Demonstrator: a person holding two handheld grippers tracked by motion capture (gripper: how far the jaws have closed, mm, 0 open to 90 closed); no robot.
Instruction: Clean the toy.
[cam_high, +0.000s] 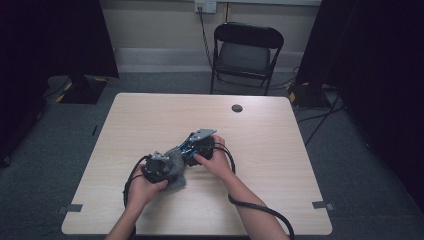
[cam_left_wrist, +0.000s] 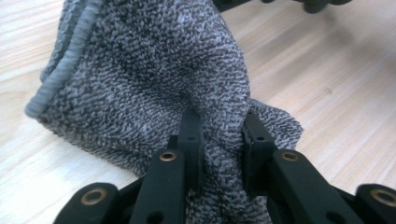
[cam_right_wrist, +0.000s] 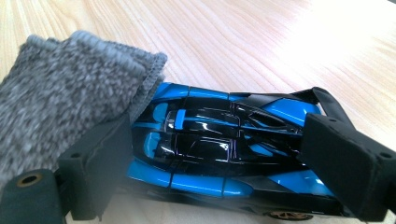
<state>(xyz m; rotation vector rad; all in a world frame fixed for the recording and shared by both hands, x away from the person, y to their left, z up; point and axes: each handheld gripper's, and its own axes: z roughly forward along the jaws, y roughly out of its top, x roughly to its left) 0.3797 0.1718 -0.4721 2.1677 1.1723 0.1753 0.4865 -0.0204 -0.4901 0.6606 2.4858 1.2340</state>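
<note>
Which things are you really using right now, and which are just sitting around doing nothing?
In use:
- cloth, pinched in the left gripper
- toy car, clamped end to end in the right gripper, cloth against one end

Just around:
- chair behind the table
- wall socket and its cable

cloth (cam_high: 172, 167) left of toy car (cam_right_wrist: 224, 149) | both on table (cam_high: 150, 115)

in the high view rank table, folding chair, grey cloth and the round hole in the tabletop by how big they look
1. table
2. folding chair, though it stands farther from the camera
3. grey cloth
4. round hole
</note>
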